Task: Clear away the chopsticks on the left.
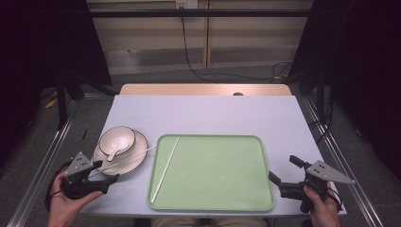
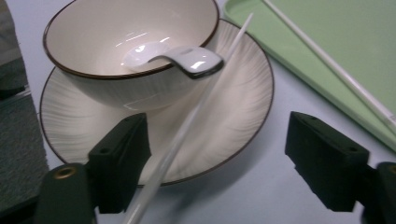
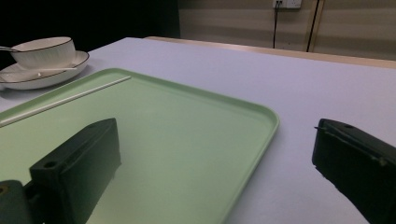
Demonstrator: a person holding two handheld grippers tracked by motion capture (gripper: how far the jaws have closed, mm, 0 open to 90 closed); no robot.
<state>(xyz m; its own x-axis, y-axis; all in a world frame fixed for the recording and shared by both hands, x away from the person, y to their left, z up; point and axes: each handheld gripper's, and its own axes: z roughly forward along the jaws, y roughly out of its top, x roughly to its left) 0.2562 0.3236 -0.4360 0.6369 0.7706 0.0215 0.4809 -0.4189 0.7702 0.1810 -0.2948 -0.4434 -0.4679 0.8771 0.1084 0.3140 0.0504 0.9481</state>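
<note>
A white bowl (image 1: 117, 139) (image 2: 93, 28) with a dark rim stands on a white plate (image 1: 137, 158) (image 2: 233, 107) at the table's left. A white spoon (image 2: 187, 58) rests in the bowl, its handle over the rim. One white chopstick (image 1: 125, 160) (image 2: 187, 126) lies slanted across the plate. It passes between the jaws of my left gripper (image 1: 106, 172) (image 2: 217, 154), close beside the left jaw; the jaws stand wide apart. A second chopstick (image 1: 165, 168) (image 3: 65, 100) lies in the green tray (image 1: 213, 175) (image 3: 187, 121). My right gripper (image 1: 283, 168) (image 3: 217, 140) is open at the tray's right edge, holding nothing.
The pale table (image 1: 213, 113) runs back beyond the tray to a wooden strip (image 1: 203, 89). Dark curtains and metal rails flank both sides. Cables hang down the back wall.
</note>
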